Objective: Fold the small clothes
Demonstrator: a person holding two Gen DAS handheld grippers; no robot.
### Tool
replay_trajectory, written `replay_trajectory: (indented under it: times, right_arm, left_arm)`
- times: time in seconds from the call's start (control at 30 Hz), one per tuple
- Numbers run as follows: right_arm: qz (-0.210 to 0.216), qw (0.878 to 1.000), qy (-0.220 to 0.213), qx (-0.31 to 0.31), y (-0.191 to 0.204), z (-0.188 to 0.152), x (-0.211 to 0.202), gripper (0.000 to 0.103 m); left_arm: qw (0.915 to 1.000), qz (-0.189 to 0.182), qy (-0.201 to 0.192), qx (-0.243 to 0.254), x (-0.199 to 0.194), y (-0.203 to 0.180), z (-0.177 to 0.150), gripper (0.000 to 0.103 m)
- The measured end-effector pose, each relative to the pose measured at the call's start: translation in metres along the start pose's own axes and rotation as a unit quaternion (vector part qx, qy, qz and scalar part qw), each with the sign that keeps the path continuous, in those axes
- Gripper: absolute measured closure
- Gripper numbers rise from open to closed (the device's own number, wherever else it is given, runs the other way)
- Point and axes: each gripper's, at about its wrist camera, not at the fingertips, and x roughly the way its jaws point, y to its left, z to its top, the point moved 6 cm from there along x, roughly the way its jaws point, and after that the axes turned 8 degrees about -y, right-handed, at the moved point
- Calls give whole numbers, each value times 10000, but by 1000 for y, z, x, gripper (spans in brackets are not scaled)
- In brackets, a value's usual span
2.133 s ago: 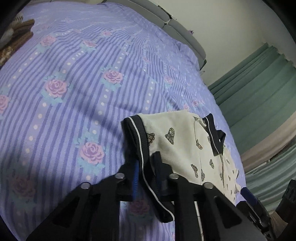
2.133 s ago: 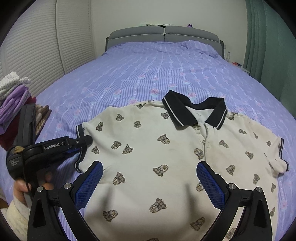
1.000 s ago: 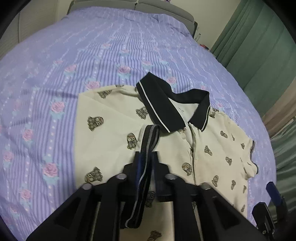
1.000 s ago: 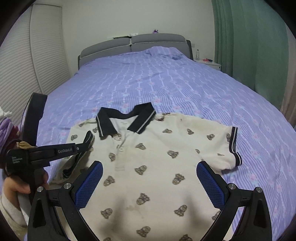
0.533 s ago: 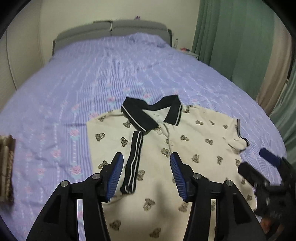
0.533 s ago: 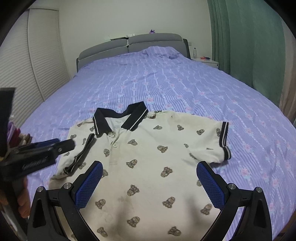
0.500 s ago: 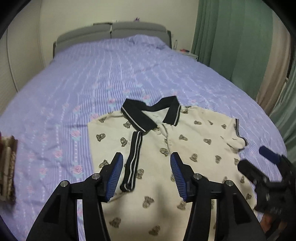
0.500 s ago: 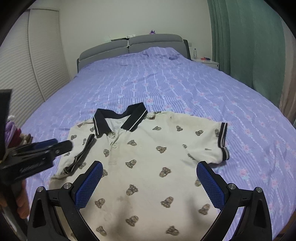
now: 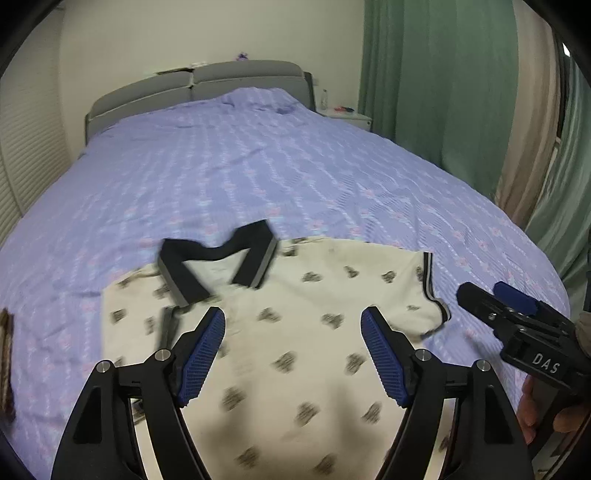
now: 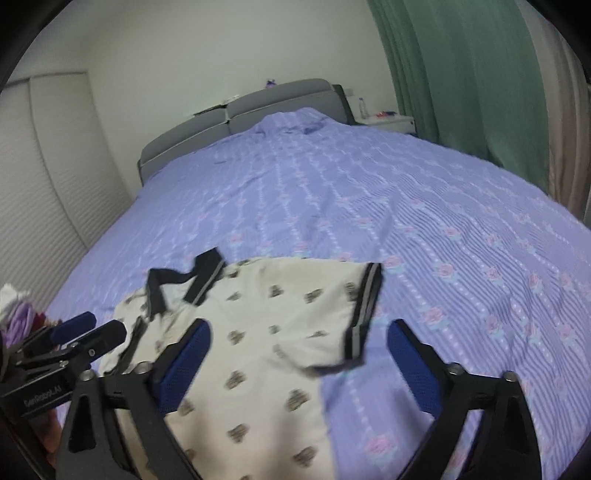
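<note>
Flat on the bedspread [image 9: 258,177], polo shirt [image 9: 295,332] lengthwise, collar [image 9: 218,258] toward headboard [image 9: 195,85]; both tools gaping, empty.

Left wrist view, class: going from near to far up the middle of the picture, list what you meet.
Left hand-held gripper → cream polo shirt → black collar → purple floral bedspread → grey headboard → wall.

You're facing big bed [image 9: 258,177], purple striped rose-print cover. Grey padded headboard [image 9: 199,83] against cream wall [image 9: 207,33]. Green curtains [image 9: 443,92] your right, white nightstand [image 10: 388,122] beside, ribbed panels [image 10: 44,184] left.
</note>
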Motion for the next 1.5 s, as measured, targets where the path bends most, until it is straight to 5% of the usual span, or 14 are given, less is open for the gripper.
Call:
replay_trajectory:
  times: [0.3, 0.8, 1.1, 1.5]
  right_arm:
    - [6, 9982, 283, 522, -46, -6, 61, 33]
    - [-240, 9920, 679, 1038, -65, -30, 113, 49]
    - [-141, 9884, 711, 1336, -75, -29, 114, 91]
    - [98, 9999, 56, -70, 10, 34, 74, 98]
  left_arm:
    - [9994, -27, 227, 276, 46, -47, 2, 27]
    - [9991, -16, 415, 45, 62, -37, -6, 27]
    - [9992, 12, 360, -182, 47, -19, -3, 27]
    - [9954, 399, 203, -852, 12, 57, -7, 27]
